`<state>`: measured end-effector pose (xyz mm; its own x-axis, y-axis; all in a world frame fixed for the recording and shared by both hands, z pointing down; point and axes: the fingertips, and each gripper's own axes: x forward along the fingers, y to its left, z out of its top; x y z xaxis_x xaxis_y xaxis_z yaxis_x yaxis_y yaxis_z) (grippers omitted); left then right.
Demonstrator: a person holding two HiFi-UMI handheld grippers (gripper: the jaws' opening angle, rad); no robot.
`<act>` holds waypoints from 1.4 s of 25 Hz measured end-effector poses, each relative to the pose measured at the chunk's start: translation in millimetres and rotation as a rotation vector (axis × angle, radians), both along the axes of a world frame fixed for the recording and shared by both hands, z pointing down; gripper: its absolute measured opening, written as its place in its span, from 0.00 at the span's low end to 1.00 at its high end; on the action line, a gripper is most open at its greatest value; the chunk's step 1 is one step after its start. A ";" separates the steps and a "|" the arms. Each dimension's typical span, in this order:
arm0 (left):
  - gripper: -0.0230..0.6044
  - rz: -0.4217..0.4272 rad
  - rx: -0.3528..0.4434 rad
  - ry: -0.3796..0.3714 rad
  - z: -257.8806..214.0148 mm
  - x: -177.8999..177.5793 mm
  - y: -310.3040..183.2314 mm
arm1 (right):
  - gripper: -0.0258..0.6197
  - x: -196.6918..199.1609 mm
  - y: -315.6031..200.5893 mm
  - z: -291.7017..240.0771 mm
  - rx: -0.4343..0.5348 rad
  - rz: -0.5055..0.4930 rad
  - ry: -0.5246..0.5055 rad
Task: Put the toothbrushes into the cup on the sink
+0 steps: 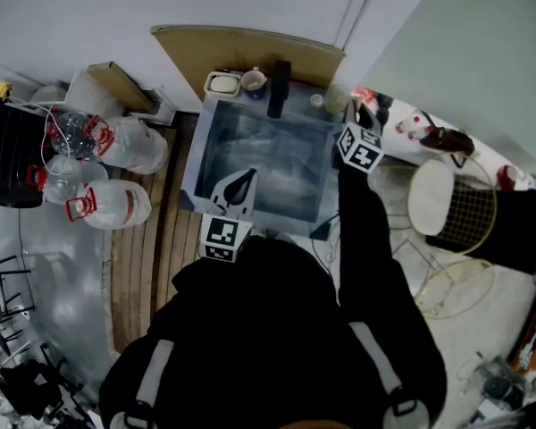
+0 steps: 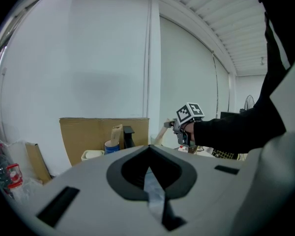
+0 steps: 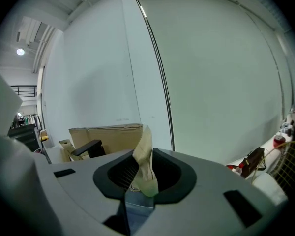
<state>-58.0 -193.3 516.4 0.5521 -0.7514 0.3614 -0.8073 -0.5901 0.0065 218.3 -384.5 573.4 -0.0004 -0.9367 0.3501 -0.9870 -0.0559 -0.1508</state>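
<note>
A beige toothbrush (image 3: pixel 143 163) stands upright between the jaws of my right gripper (image 1: pixel 348 114), which hangs over the back right corner of the steel sink (image 1: pixel 205 150). Its jaws stand apart around the brush and I see no pad pressing it. The left gripper view shows the same brush (image 2: pixel 161 133) sticking out of that gripper. The blue cup (image 1: pixel 253 80) on the sink's back ledge holds another beige brush (image 2: pixel 117 132). My left gripper (image 1: pixel 241 181) hovers over the sink's near side, shut and empty.
A white soap dish (image 1: pixel 221 83) and a black faucet (image 1: pixel 279 86) flank the cup. A cardboard sheet (image 1: pixel 250 47) leans behind the sink. Water jugs (image 1: pixel 116 146) stand on the floor at left. A white stool and wire basket (image 1: pixel 456 208) are at right.
</note>
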 end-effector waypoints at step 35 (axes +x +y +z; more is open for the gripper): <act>0.04 0.068 0.051 0.074 -13.1 10.3 27.9 | 0.11 -56.9 155.0 -79.0 0.197 -0.082 0.016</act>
